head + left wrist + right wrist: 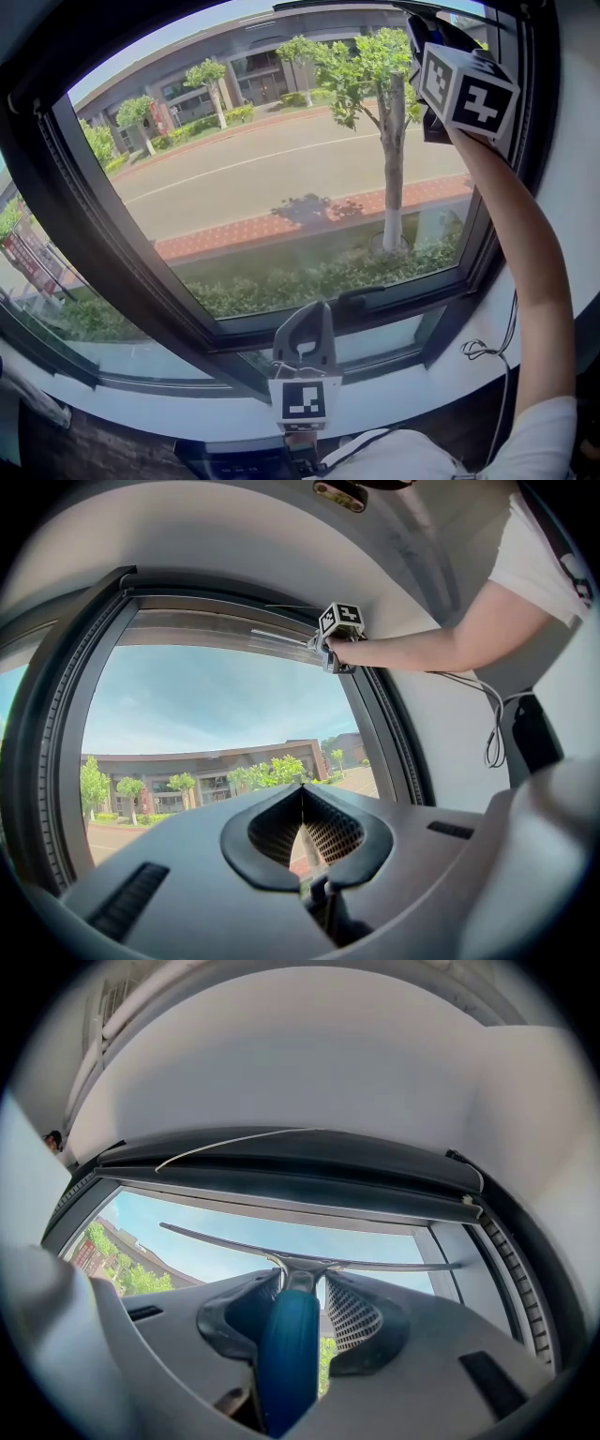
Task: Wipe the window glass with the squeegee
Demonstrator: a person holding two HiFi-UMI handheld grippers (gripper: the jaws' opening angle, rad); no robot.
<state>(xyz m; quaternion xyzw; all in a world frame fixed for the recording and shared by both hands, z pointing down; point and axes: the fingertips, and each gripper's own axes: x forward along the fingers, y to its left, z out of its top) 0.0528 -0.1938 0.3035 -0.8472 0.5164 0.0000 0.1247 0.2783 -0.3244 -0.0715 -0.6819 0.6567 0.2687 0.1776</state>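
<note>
- the left gripper (305,323) hangs low at the bottom middle of the head view, over the white sill (169,408) and below the pane. in its own view the two jaws meet at the tips with nothing between them, so it is closed and empty.
- the window glass (281,178) fills the middle, a wide pane in a dark frame (84,187), with street and trees behind it. i cannot tell whether it is wet or streaked.
- the squeegee (298,1262) is up at the top right part of the pane. its thin blade runs level, left to right, just under the upper frame (309,1171). its blue handle (286,1354) points back from the blade's middle, straight into the jaws.
- the right gripper (302,1288) is raised on an outstretched arm (520,253) to the top right corner. its jaws are set narrow and clamp the blue handle from both sides.
- what matters next: the blade lies across the top, so nearly all the open glass sits below and to the left of it. i judge the stroke should go downward, square to the blade's long axis, by the right gripper alone; the left one is well apart from the tool.
</note>
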